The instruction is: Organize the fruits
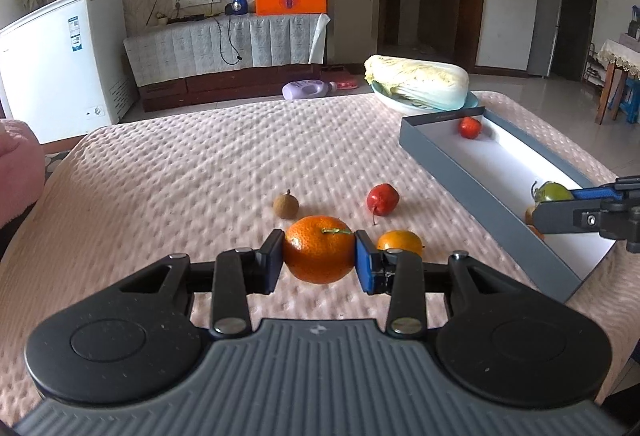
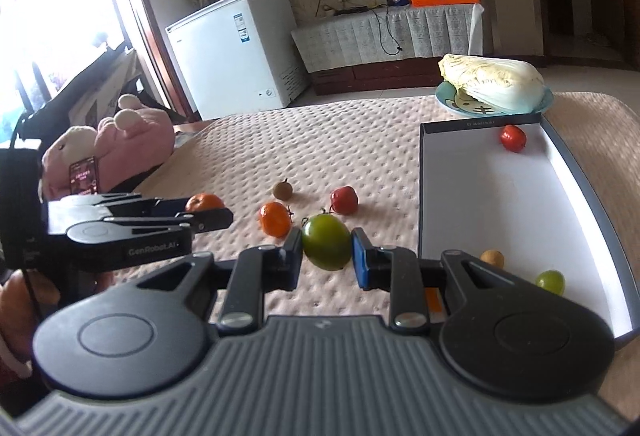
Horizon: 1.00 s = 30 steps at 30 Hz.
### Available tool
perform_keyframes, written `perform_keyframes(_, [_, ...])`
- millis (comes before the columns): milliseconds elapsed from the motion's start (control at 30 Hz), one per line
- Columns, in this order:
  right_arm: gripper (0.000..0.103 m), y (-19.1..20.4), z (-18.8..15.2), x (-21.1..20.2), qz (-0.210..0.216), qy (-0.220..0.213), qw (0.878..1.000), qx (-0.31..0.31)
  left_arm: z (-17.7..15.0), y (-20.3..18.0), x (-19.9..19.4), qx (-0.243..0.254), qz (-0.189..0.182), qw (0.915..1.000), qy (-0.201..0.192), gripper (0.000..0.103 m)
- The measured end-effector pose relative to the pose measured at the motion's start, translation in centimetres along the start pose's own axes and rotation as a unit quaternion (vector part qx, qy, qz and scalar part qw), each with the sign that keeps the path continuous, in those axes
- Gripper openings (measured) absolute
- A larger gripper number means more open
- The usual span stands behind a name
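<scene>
My left gripper [image 1: 319, 256] is shut on a large orange mandarin [image 1: 319, 249] just above the pink quilted table. It also shows in the right wrist view [image 2: 208, 214], with the mandarin [image 2: 204, 202] in it. My right gripper [image 2: 327, 256] is shut on a green tomato [image 2: 327, 241], held left of the grey box [image 2: 480, 196]; the tomato also shows in the left wrist view [image 1: 554, 192]. On the table lie a small orange [image 1: 400, 241], a red fruit [image 1: 383, 199] and a brown longan [image 1: 285, 205]. The box holds a red fruit [image 2: 513, 137], a green grape [image 2: 551, 281] and a small yellow fruit [image 2: 492, 258].
A cabbage [image 2: 494, 85] lies on a blue plate [image 2: 448, 96] behind the box. A pink plush toy [image 2: 120, 144] sits at the table's left edge. A white freezer [image 1: 60, 56] and a TV cabinet [image 1: 228, 48] stand beyond the table.
</scene>
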State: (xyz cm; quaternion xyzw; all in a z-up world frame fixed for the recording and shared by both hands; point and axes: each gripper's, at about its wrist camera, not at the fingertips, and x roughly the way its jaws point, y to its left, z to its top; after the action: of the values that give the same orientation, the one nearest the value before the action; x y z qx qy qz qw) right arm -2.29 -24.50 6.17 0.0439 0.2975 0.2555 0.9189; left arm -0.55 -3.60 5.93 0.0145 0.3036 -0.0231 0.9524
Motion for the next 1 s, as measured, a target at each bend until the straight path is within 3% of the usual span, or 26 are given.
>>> perform_keyframes(233, [0.029,0.0,0.2,0.0,-0.015,-0.005,1.000,0.001,0.6,-1.1,0.5,0.001,-0.003,1.0000,0.003,0.043])
perform_keyframes(700, [0.030,-3.0,-0.1,-1.8,-0.073,-0.013,0.997,0.029,3.0,-9.6,1.9,0.034,-0.066,0.9972,-0.011,0.043])
perform_keyframes(1000, [0.030,-5.4,-0.7,-3.5,-0.096,-0.009,0.994,0.048,4.4,-14.0,4.7,0.049,-0.080,0.9954,-0.018,0.043])
